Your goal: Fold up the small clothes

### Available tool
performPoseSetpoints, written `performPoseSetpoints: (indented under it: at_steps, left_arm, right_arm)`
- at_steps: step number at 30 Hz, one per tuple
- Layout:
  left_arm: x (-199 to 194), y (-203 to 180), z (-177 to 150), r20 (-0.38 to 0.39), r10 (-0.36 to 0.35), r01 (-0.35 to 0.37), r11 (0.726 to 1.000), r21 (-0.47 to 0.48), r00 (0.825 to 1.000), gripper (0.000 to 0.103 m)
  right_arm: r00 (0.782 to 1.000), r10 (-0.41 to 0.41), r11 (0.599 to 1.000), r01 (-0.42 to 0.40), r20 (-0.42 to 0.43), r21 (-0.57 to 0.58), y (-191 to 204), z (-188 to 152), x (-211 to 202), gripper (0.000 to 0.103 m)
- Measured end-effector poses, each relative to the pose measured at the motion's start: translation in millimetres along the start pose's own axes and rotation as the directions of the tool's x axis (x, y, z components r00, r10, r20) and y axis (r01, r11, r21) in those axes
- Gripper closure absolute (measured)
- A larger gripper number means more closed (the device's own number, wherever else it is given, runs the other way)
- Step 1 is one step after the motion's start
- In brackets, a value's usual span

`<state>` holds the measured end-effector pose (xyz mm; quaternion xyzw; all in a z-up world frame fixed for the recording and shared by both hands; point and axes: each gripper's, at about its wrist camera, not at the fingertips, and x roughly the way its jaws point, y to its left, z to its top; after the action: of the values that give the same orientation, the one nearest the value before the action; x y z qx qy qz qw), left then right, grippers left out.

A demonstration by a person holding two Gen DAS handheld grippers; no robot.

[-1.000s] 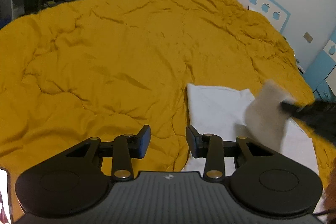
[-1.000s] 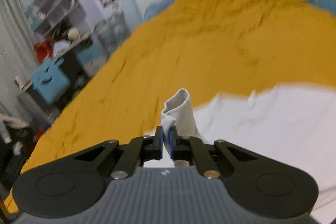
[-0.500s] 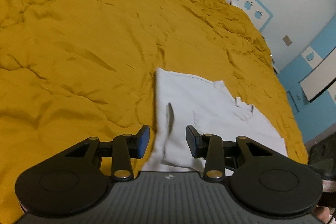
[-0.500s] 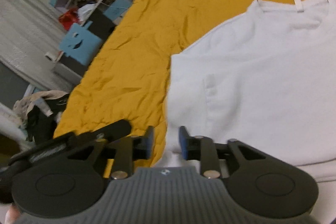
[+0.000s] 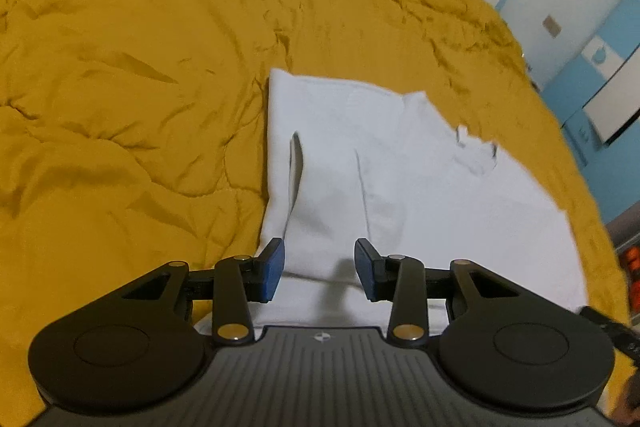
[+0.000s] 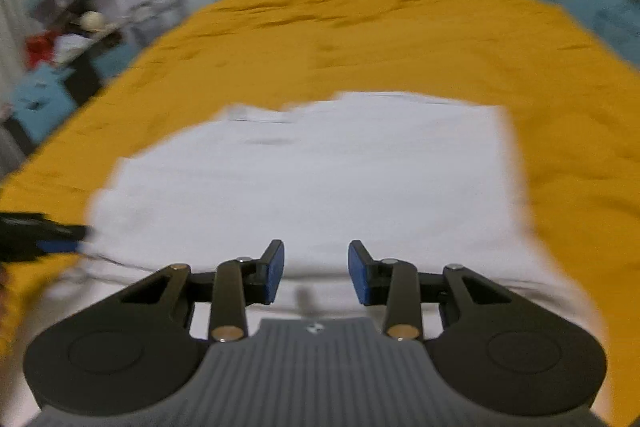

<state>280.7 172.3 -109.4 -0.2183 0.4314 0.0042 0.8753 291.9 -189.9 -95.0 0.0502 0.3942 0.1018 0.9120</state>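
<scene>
Right tool [image 6: 316, 277] spread; shirt [image 6: 312, 187] (blurred) seemingly flat.

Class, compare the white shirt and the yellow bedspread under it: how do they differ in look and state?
The white shirt is pale and lies fairly smooth; the yellow bedspread is mustard and deeply wrinkled. The shirt covers one small patch, while the bedspread spans the whole bed. Both are cloth lying flat.

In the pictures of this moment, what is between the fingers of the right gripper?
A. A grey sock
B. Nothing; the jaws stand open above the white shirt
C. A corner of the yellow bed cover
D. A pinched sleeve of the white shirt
B: the right gripper has its jaws apart with an empty gap, and the white shirt lies flat on the yellow bed cover beneath it.
</scene>
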Motion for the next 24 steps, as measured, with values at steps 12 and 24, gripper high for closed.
performPoseSetpoints:
  at_steps: [12, 24]
  left_arm:
    - [7.3, -5.1, -11.8, -0.006, 0.091, -0.091, 0.996, 0.022, 0.996, 0.079]
    - [13.2, -10.5, -16.7, -0.026, 0.161, -0.157, 0.982, 0.107, 0.987, 0.093]
  right_arm:
    - [0.946, -0.324, 0.918, 0.32, 0.024, -0.236, -70.3, -24.6, -0.6, 0.063]
    - [0.946, -0.321, 0.946, 0.317, -0.039, -0.071, -105.2, -19.3, 10.8, 0.103]
